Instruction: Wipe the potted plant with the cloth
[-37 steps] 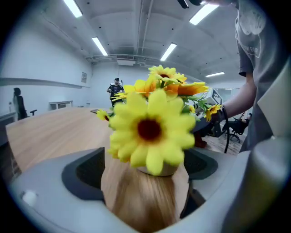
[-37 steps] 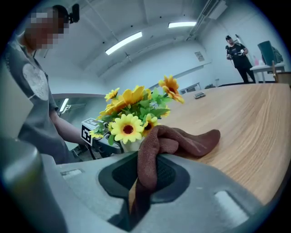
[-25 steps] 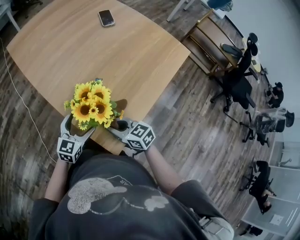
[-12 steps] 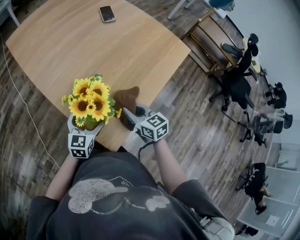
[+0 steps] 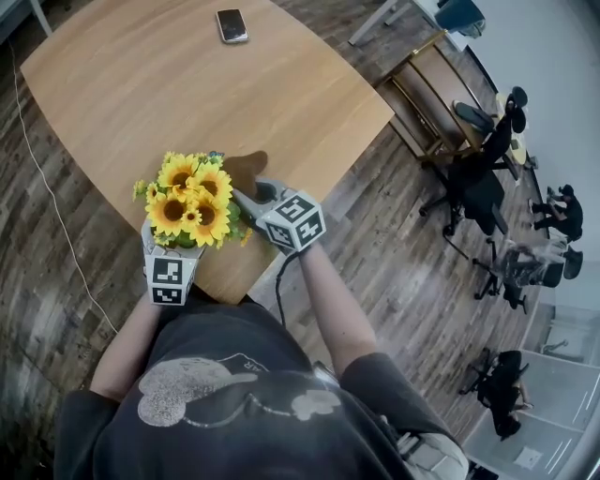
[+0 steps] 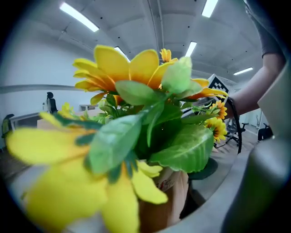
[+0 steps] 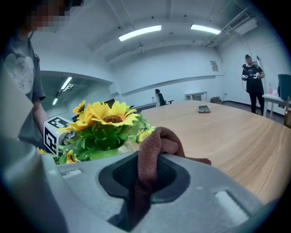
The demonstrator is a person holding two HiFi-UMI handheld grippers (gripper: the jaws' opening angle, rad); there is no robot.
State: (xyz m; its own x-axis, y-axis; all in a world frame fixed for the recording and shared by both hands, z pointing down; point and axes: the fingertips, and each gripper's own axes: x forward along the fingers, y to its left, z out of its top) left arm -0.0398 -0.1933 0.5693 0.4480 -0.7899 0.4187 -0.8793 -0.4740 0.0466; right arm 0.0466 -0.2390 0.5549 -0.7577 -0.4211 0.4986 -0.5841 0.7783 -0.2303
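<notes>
The potted plant (image 5: 192, 199) is a bunch of yellow sunflowers with green leaves in a brown pot (image 6: 159, 205), standing near the table's front edge. My left gripper (image 5: 174, 247) reaches under the blooms with one finger on each side of the pot. Its jaws stand wide and have just been closing a little; a dark gap shows between the pot and the right-hand jaw. My right gripper (image 5: 249, 198) is shut on a brown cloth (image 5: 246, 169), just right of the flowers. In the right gripper view the cloth (image 7: 157, 148) bulges up from between the jaws, beside the sunflowers (image 7: 107, 119).
A phone (image 5: 232, 25) lies at the far side of the wooden table (image 5: 141, 103). A white cable (image 5: 45, 187) runs over the floor on the left. A wooden cabinet (image 5: 422, 94) and office chairs (image 5: 478, 183) stand to the right. A person (image 7: 251, 79) stands far off.
My right gripper has carried the cloth from the front right of the pot up along the plant's right side, farther onto the table. The left gripper has shifted slightly right under the flowers.
</notes>
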